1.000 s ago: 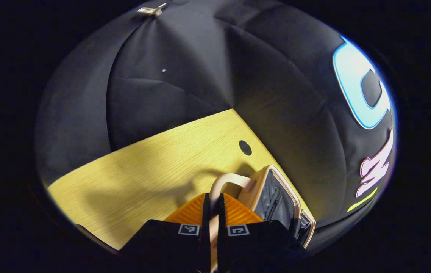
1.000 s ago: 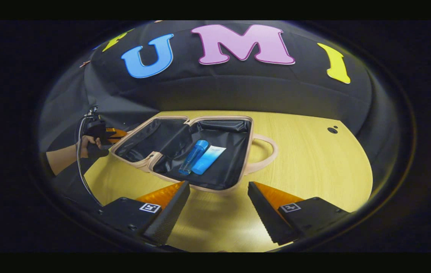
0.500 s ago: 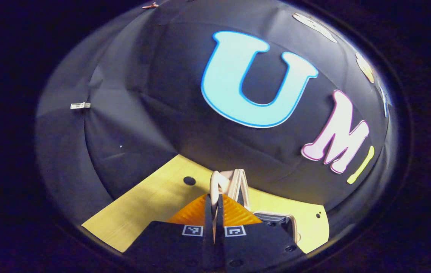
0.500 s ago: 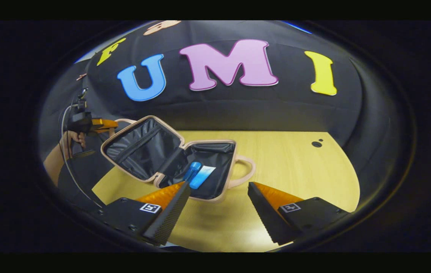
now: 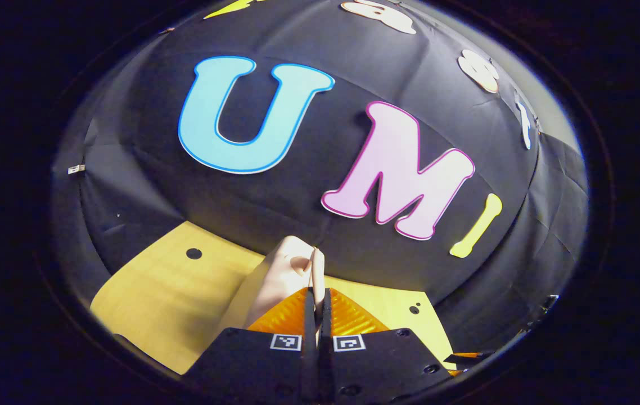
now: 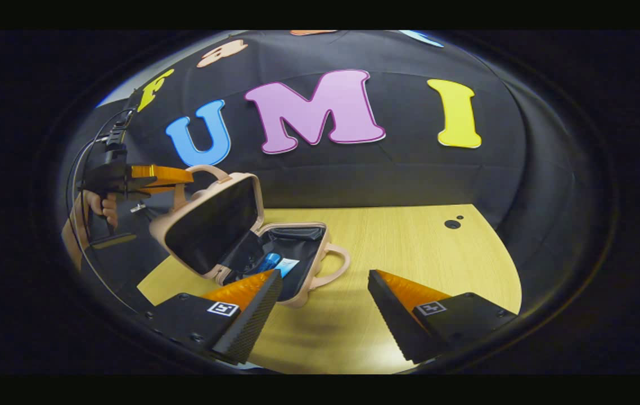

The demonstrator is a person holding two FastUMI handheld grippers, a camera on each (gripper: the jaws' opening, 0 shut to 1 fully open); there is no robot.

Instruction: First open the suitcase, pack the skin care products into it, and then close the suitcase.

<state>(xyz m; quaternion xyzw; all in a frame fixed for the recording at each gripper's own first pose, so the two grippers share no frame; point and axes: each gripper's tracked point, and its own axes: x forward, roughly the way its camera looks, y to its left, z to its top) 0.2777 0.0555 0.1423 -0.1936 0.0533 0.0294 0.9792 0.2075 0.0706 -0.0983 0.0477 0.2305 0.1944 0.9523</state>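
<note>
While the wooden table (image 6: 410,247) spans the lower frame, the suitcase (image 6: 213,225) stands half-raised left of centre, bottle (image 6: 266,262) and tube (image 6: 286,265) inside. Your left gripper (image 6: 185,175), upper left, pinches its handle (image 5: 316,270); your right gripper (image 6: 324,304) gapes wide, holding nothing, at the bottom.

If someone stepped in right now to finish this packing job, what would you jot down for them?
Left gripper: shut on the lid's handle, holding the suitcase lid raised at a slant over the base.
Right gripper: open, holding nothing, hanging over the table in front of the suitcase.
Things: a blue bottle and a light blue tube lie side by side in the base.
Done: suitcase opened, both products packed.
Left: lower the lid fully onto the base, then let go of the handle. I can't tell whether a zip or clasp needs fastening.
</note>
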